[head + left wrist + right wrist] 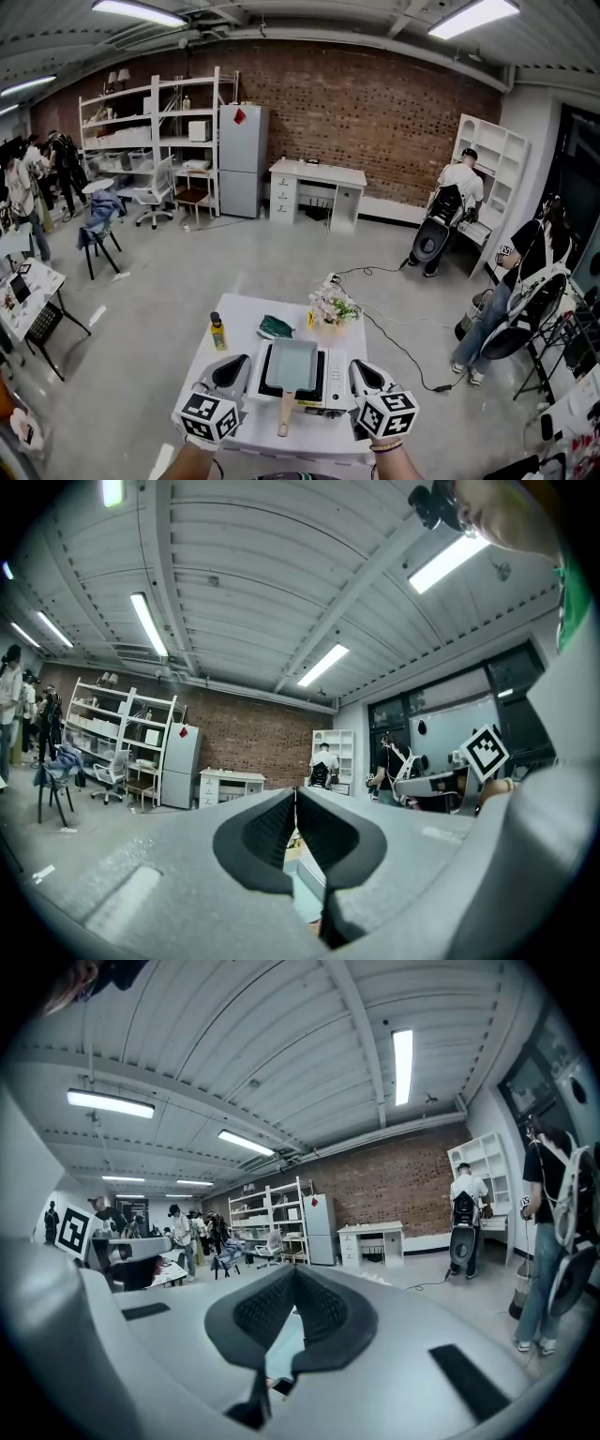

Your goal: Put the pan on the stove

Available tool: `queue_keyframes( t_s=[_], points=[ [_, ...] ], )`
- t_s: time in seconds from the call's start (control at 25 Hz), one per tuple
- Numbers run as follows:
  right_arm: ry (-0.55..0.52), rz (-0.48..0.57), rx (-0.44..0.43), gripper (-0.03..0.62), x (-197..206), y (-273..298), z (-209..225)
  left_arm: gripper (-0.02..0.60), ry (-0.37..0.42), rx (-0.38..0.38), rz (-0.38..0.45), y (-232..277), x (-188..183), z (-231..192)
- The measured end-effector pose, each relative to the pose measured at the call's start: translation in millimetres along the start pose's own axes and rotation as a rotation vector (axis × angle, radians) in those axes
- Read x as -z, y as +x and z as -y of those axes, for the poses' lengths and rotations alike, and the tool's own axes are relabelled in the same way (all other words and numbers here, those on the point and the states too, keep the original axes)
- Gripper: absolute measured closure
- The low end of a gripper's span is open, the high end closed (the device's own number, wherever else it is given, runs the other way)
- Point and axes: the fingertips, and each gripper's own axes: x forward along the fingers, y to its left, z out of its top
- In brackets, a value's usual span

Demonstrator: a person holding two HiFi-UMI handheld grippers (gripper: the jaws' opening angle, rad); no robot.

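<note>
The pan (pixel 292 364), pale blue-green and rectangular, is seen from the head view resting on the stove (pixel 325 394), near the front edge of a white table (pixel 246 323), its wooden handle (pixel 284 412) pointed toward the person. The left gripper (pixel 238 364) is held just left of the stove and the right gripper (pixel 361 367) just right of it. A bottle (pixel 217 332), a green cloth (pixel 276 327) and flowers (pixel 333 308) are shown on the table's far side. The jaw state is shown only by the gripper views: in each, the ribbed pads are closed tip to tip with nothing gripped, and a sliver of the pan is glimpsed below them. A marker cube (pixel 487 750) of the right gripper is caught in the left gripper view.
</note>
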Motion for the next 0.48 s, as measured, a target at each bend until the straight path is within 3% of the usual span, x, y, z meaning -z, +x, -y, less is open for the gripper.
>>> queue_keyframes(
  t_s=[0.48],
  points=[
    [0.008,0.014,0.013,0.593,4,-31,-18,0.562,0.013,0.027,-0.017,-23,3,15]
  ],
)
